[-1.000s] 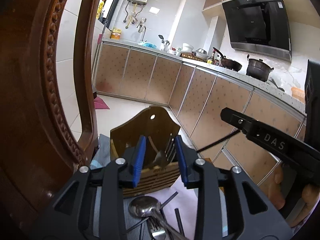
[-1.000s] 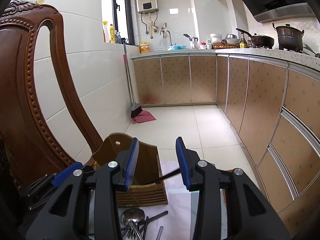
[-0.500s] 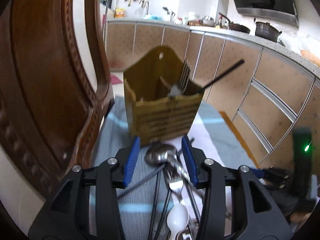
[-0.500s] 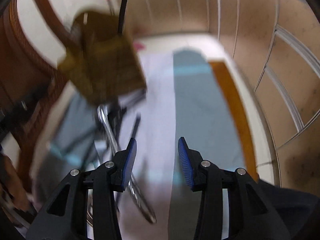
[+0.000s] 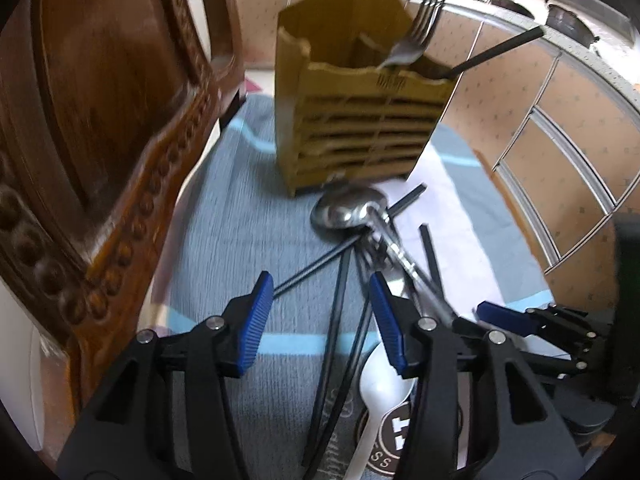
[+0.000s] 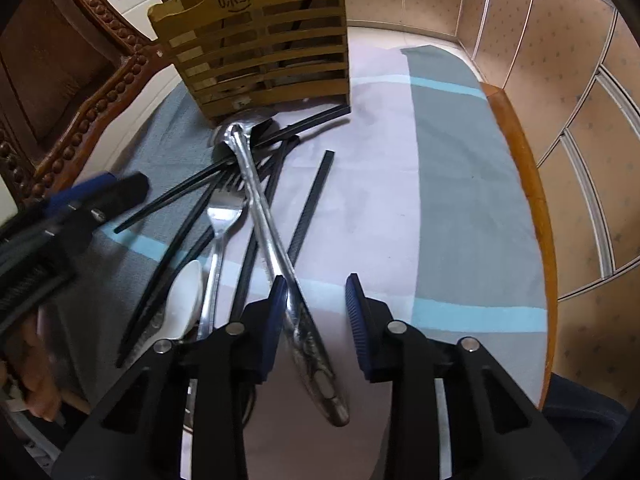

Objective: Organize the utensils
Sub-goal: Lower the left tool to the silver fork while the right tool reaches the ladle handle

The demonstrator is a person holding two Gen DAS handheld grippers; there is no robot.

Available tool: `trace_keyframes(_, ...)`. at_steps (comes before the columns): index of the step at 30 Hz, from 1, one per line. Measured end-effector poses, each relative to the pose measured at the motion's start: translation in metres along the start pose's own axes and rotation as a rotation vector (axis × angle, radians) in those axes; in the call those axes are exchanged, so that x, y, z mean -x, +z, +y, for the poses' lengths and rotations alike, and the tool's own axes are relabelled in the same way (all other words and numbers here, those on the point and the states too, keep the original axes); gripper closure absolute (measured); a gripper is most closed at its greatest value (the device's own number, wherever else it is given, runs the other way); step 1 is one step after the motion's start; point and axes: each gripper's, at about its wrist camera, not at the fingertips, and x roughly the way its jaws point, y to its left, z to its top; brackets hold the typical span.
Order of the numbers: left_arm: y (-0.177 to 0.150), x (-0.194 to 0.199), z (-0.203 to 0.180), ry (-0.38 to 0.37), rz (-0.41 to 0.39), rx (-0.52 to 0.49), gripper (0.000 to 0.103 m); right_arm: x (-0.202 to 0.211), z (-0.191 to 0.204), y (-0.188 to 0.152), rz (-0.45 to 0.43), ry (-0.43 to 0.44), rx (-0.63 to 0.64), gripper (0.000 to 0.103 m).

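While chopsticks (image 6: 308,208) crisscross it, ladle (image 6: 264,216) abuts holder (image 6: 260,56).

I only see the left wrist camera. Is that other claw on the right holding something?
Observer: No. The right claw is open. Its jaws have just been closing, and the ladle handle lies between them, ungripped.
Operator: Where does that handle end?
Observer: Under that claw, on the pale cloth.
Operator: Any fork lying loose?
Observer: Yes, a fork lies left of the ladle, tines toward the wooden holder.
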Motion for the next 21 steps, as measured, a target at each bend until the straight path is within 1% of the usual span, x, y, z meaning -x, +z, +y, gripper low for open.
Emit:
trace_keyframes(4,-0.003,-0.009,0.001,0.014,0.032,0.000,0.053,0.001,0.003,0.005,-0.004,0.009,0.007,0.070)
trace_keyframes(8,-0.004,-0.011,-0.001,0.021,0.039,-0.011,0.049,0.002,0.006,0.006,-0.002,0.028,0.013,0.070)
trace_keyframes(12,-0.003,-0.014,-0.003,0.026,0.047,-0.015,0.048,-0.009,0.011,0.004,0.025,0.009,0.039,0.069)
trace_keyframes(15,-0.003,-0.015,-0.005,0.028,0.051,-0.020,0.047,-0.010,0.014,0.005,0.015,-0.009,0.058,0.070)
trace_keyframes(16,-0.003,-0.016,-0.005,0.028,0.052,-0.021,0.047,-0.010,0.013,0.004,0.014,-0.010,0.058,0.070)
trace_keyframes(17,-0.004,-0.016,-0.005,0.028,0.053,-0.022,0.047,-0.010,0.013,0.005,0.012,-0.014,0.059,0.075)
trace_keyframes(18,-0.003,-0.016,-0.005,0.028,0.054,-0.023,0.047,-0.010,0.013,0.005,0.010,-0.015,0.061,0.076)
trace_keyframes(19,-0.003,-0.017,-0.006,0.027,0.054,-0.024,0.047,-0.009,0.013,0.005,0.009,-0.011,0.062,0.079)
trace_keyframes(21,-0.003,-0.018,-0.006,0.028,0.055,-0.026,0.046,-0.007,0.014,0.003,0.004,-0.017,0.070,0.081)
